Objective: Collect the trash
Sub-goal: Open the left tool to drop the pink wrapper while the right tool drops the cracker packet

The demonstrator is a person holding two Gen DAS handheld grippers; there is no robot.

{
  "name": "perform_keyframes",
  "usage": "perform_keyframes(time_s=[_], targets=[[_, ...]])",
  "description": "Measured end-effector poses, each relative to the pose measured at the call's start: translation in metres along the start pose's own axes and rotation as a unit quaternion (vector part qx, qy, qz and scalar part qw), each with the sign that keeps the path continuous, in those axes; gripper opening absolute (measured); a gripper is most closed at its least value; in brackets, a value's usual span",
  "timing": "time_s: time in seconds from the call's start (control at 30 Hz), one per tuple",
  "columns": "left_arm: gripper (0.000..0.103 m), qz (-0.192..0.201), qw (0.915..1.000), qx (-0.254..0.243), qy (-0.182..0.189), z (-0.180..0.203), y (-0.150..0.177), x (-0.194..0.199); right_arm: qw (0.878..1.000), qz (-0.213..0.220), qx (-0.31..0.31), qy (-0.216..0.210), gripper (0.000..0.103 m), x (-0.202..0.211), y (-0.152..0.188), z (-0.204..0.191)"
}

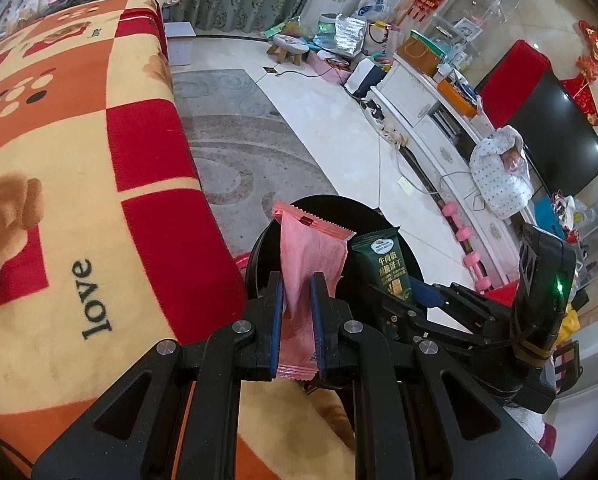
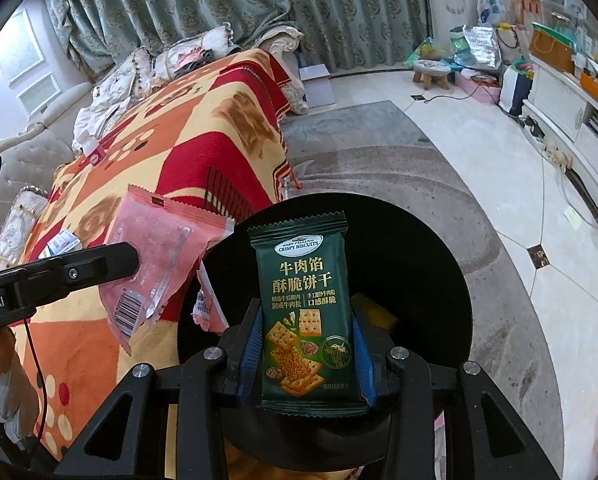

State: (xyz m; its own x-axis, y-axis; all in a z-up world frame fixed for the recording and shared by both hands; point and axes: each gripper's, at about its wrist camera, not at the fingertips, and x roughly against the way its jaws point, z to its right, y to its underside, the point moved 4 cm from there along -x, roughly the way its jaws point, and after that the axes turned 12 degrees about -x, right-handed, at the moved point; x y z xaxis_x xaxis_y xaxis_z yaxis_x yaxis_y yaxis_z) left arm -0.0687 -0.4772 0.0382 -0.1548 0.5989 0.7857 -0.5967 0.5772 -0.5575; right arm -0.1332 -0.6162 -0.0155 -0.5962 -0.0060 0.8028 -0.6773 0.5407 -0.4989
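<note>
My left gripper (image 1: 297,284) is shut on a pink snack wrapper (image 1: 311,248), held upright over the rim of a black round trash bin (image 1: 339,208). My right gripper (image 2: 305,312) is shut on a dark green biscuit packet (image 2: 301,280), held above the bin's open mouth (image 2: 415,248). The green packet also shows in the left wrist view (image 1: 383,264), just right of the pink wrapper. The pink wrapper and the left gripper's finger show in the right wrist view (image 2: 159,256), left of the bin. Some wrappers lie inside the bin (image 2: 209,308).
A sofa under a red, orange and yellow blanket (image 1: 79,184) stands left of the bin. A small blue-white packet (image 2: 63,242) lies on the blanket. A grey rug (image 2: 379,168) covers the floor. A white TV cabinet (image 1: 431,136) with pink dumbbells (image 1: 465,236) runs along the right.
</note>
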Motion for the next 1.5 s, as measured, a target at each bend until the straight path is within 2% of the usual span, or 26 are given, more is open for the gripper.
perform_keyframes(time_s=[0.27, 0.33, 0.4, 0.43, 0.6, 0.87, 1.17, 1.5], targets=[[0.013, 0.0, 0.9999, -0.004, 0.01, 0.005, -0.001, -0.006, 1.0, -0.002, -0.008, 0.002, 0.039, -0.002, 0.001, 0.002], [0.023, -0.002, 0.9999, -0.003, 0.014, 0.004, -0.001, -0.006, 1.0, 0.0, -0.011, 0.002, 0.041, -0.001, 0.0, 0.004], [0.045, -0.004, 0.9999, 0.001, 0.016, 0.003, 0.001, -0.006, 1.0, 0.002, -0.016, 0.004, 0.049, 0.0, 0.0, 0.005], [0.047, -0.003, 0.9998, 0.003, 0.018, 0.001, 0.001, -0.004, 1.0, 0.003, -0.018, 0.004, 0.051, 0.001, -0.001, 0.006], [0.047, -0.003, 1.0, 0.005, 0.006, -0.004, 0.006, 0.002, 1.0, 0.002, -0.019, 0.005, 0.052, 0.002, 0.0, 0.005], [0.047, 0.005, 0.9992, 0.019, -0.036, -0.023, 0.018, 0.019, 1.0, -0.007, -0.007, 0.001, 0.052, 0.0, 0.005, -0.008], [0.047, 0.014, 0.997, 0.031, -0.07, -0.046, 0.037, 0.045, 0.999, -0.014, 0.027, -0.013, 0.053, 0.0, 0.01, -0.047], [0.047, 0.016, 0.9919, 0.065, -0.108, -0.089, 0.064, 0.072, 0.995, -0.035, 0.082, -0.042, 0.053, -0.011, 0.027, -0.108]])
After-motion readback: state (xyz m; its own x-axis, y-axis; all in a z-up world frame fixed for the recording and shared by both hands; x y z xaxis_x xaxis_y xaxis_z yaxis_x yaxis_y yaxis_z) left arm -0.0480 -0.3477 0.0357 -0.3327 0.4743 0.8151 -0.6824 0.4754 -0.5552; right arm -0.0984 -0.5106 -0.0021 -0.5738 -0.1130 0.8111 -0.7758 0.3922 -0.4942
